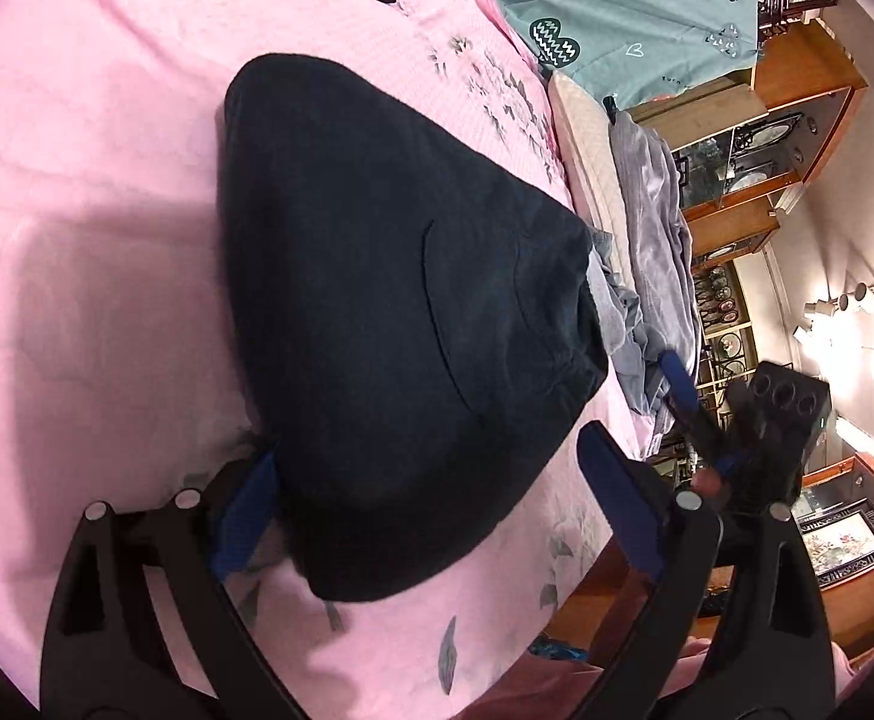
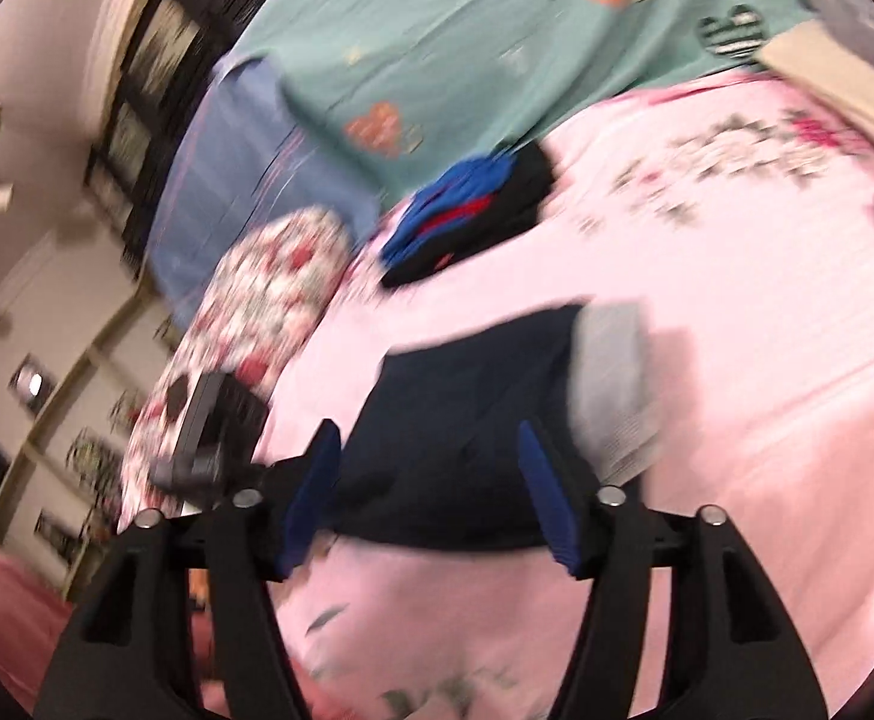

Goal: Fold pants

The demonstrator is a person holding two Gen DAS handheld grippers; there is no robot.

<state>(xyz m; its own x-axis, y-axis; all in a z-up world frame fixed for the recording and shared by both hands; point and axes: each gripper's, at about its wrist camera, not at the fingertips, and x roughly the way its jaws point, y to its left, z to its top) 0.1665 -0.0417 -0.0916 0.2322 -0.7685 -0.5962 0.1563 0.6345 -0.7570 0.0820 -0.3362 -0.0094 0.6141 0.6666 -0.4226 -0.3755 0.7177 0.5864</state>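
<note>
Dark navy pants [image 1: 377, 300], folded into a thick wedge, lie on the pink bedsheet [image 1: 77, 180]. My left gripper [image 1: 431, 510] is open, its blue pads [image 1: 245, 510] standing on either side of the bundle's near corner; the left pad touches the cloth edge. The right gripper [image 1: 707, 420] shows blurred off the bed's right edge. In the blurred right wrist view, the pants [image 2: 449, 420] have a grey band [image 2: 611, 384] at one end. My right gripper [image 2: 431, 486] is open, with the pants' near edge between its fingers.
A pile of blue, red and black clothes [image 2: 467, 216] lies farther up the bed. A teal heart-print blanket [image 1: 617, 0], grey garments [image 1: 653, 210] and wooden cabinets [image 1: 767, 138] lie beyond the bed's right edge. A floral pillow [image 2: 269, 300] and a blue one [image 2: 227, 180] sit at the left.
</note>
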